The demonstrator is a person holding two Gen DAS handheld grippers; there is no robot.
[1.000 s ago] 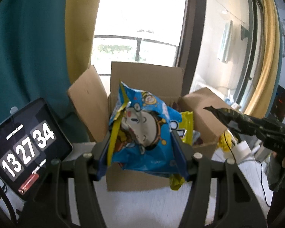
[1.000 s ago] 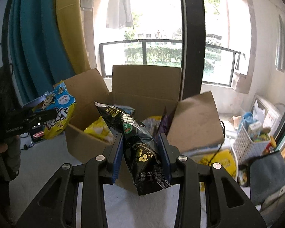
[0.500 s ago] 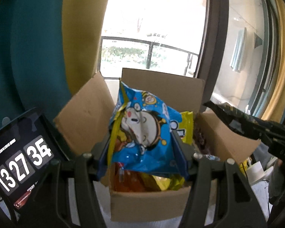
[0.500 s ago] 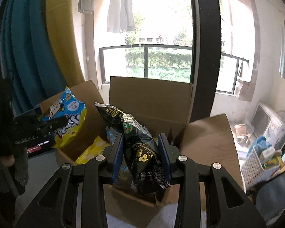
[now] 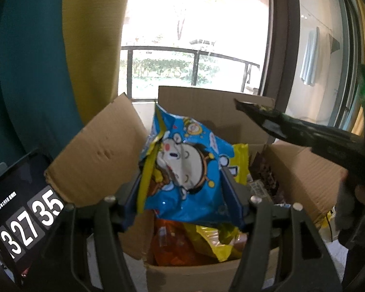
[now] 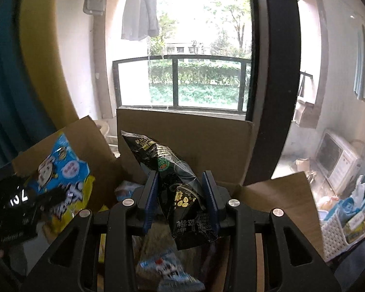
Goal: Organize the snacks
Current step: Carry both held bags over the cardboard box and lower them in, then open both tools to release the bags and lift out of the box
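Note:
My left gripper (image 5: 182, 194) is shut on a blue cartoon snack bag (image 5: 187, 165) and holds it over the open cardboard box (image 5: 97, 153). My right gripper (image 6: 181, 199) is shut on a black snack bag (image 6: 177, 182) above the same box (image 6: 189, 133). The black bag also shows at the right of the left wrist view (image 5: 292, 126). The blue bag shows at the left of the right wrist view (image 6: 63, 177). Inside the box lie orange and yellow packs (image 5: 206, 241) and a pale blue-white pack (image 6: 170, 270).
A tablet clock (image 5: 24, 219) stands left of the box. A white basket with items (image 6: 340, 226) sits at the right. Teal and yellow curtains and a window stand behind the box.
Both grippers have moved forward and now hover over the box opening, each still holding its bag. The box interior has come into view.

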